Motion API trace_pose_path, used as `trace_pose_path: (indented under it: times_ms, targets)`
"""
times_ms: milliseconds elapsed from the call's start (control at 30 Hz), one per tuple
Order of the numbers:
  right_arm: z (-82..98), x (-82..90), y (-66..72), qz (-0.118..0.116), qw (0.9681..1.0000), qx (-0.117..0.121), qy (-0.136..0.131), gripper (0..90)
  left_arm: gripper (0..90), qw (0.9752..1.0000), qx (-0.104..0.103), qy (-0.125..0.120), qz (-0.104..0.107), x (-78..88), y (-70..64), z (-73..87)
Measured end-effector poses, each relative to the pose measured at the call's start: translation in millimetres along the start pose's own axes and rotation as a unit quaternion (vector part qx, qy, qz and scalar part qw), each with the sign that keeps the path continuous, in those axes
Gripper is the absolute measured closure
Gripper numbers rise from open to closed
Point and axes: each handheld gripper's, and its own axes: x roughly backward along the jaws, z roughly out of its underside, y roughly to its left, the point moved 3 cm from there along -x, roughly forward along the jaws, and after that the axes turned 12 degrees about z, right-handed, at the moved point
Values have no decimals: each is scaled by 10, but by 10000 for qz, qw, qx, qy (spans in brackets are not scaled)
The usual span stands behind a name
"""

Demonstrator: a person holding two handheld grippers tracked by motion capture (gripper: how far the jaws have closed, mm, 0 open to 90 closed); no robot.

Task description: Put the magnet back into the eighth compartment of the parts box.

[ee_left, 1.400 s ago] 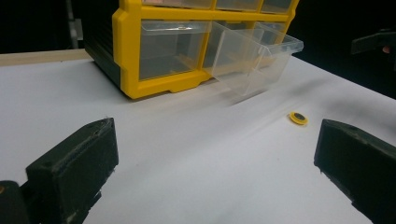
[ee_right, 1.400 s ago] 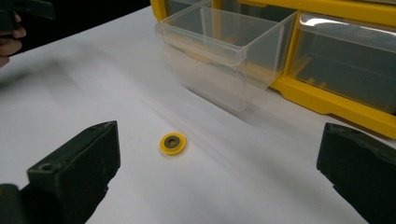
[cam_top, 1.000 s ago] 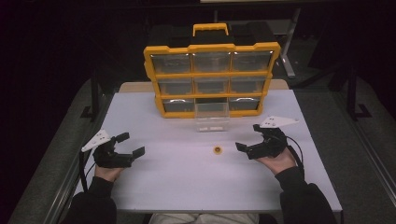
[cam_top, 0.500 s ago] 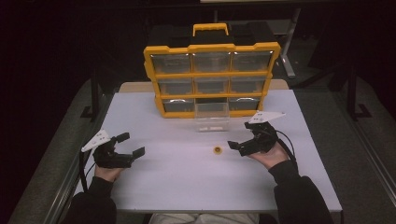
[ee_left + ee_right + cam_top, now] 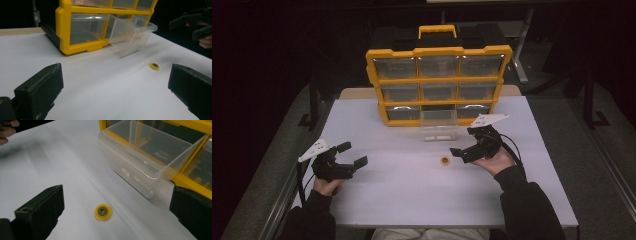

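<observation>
A small yellow ring (image 5: 444, 160) with a dark centre lies flat on the white table (image 5: 412, 200), in front of a clear drawer (image 5: 439, 124) pulled out of the yellow organizer (image 5: 439, 52). My right gripper (image 5: 463, 142) is open just right of the ring, low over the table. In the right gripper view the ring (image 5: 102, 211) lies between the wide jaws of my right gripper (image 5: 116, 197), with the clear drawer (image 5: 147, 157) behind it. My left gripper (image 5: 353, 154) is open and holds nothing at the table's left. The left gripper view shows the ring (image 5: 155, 66) far off to the right.
The organizer stands upright at the table's back edge, with several clear drawers and a yellow handle (image 5: 437, 31) on top. The pulled-out drawer looks empty. Dark floor and metal frames surround the table. In the left gripper view the other gripper (image 5: 197, 23) hovers at the upper right.
My right gripper has moved left and forward, from the table's right side to just beside the ring. The left gripper and the ring have stayed put.
</observation>
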Motion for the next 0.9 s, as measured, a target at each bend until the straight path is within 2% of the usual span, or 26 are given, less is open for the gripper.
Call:
trace_pose_path:
  times_ms: [267, 333, 500, 667, 900]
  targets:
    - [-7, -130, 43, -54, 9997, 87, 204, 0, 8, 9999, -44, -74, -129, -8, -8, -9]
    - [-4, -164, 58, -67, 9996, 132, 257, 0, 60, 9998, -24, -86, -160, -5, -11, -14]
    - [30, -244, 114, -103, 9988, 210, 430, 0, 64, 9996, 31, -194, -213, 9, -8, -31]
    - [59, -327, 137, -148, 9977, 266, 608, 0, 68, 9993, 71, -107, -362, 2, 9, -23]
    - [104, -434, 138, -175, 9960, 281, 828, 0, 73, 9993, 61, -104, -349, -1, 3, -21]
